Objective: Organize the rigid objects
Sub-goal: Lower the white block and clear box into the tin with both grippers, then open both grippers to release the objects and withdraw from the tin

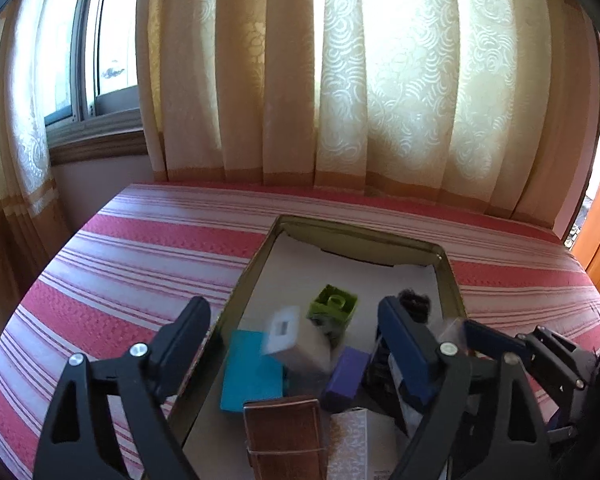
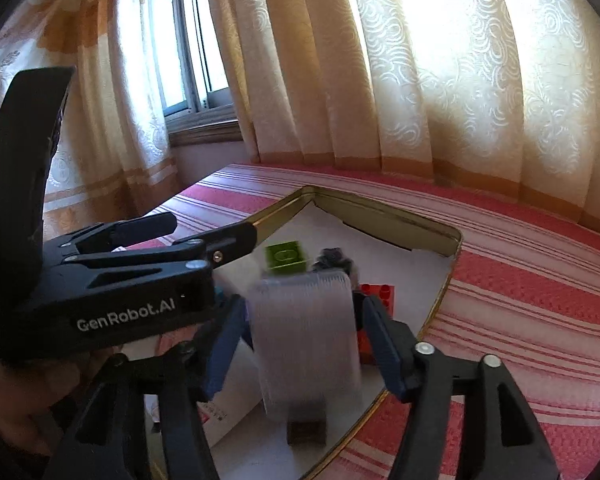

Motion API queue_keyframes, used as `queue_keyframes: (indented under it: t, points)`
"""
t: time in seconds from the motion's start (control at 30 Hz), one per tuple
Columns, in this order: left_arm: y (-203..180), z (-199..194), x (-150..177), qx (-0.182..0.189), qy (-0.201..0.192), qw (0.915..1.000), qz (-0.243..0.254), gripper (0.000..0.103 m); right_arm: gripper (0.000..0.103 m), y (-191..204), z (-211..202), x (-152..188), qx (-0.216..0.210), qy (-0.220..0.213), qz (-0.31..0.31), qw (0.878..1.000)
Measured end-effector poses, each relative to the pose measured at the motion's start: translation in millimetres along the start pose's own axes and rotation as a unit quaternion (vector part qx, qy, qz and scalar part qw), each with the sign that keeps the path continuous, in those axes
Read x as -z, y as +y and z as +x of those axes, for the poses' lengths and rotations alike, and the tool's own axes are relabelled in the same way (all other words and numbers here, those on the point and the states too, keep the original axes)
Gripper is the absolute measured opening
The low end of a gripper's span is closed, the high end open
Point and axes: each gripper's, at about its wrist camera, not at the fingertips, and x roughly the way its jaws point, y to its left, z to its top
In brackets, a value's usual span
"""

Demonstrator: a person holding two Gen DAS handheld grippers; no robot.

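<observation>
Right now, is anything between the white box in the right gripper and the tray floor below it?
Yes. The white box hangs blurred in the right gripper above the tray; a small brown block lies below it, with red bricks just beyond.

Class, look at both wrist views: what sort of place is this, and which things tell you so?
Probably a bedroom at home: patterned curtains over a window, and a red striped cover like a bedspread.
</observation>
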Motion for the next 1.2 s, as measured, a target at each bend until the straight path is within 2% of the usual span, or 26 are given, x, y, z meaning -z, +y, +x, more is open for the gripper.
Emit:
queue_keyframes:
  t: [0.17,0.23,0.43,0.57,0.8,0.93,1.2]
  points:
    - [4,-5,4,0.007,-0.005,0.9999,-0.011,0.088,0.068,-1,-6,4,0.004,-0.004,0.001,1.000]
    - [6,-7,6,0.007,-0.007,0.9998,-0.019,0.096,0.070,-3,-7,5,0.003,-0.005,0.004,1.000]
    - [17,-24,24,0.002,-0.029,0.9986,-0.043,0.102,0.078,-9,-14,14,0.004,-0.016,0.011,1.000]
    - [19,-41,35,-0.012,-0.044,0.9978,-0.048,0.102,0.080,-7,-25,21,0.017,-0.027,0.000,0.999]
    - [17,-81,44,-0.046,-0.087,0.9945,-0.036,0.102,0.085,-1,-55,26,0.063,-0.060,-0.021,0.996]
    - [13,-96,48,-0.067,-0.099,0.9927,-0.017,0.102,0.087,5,-78,25,0.066,-0.086,-0.020,0.994]
    - [22,-111,56,-0.073,-0.090,0.9930,-0.022,0.103,0.090,13,-106,18,0.067,-0.121,-0.022,0.990]
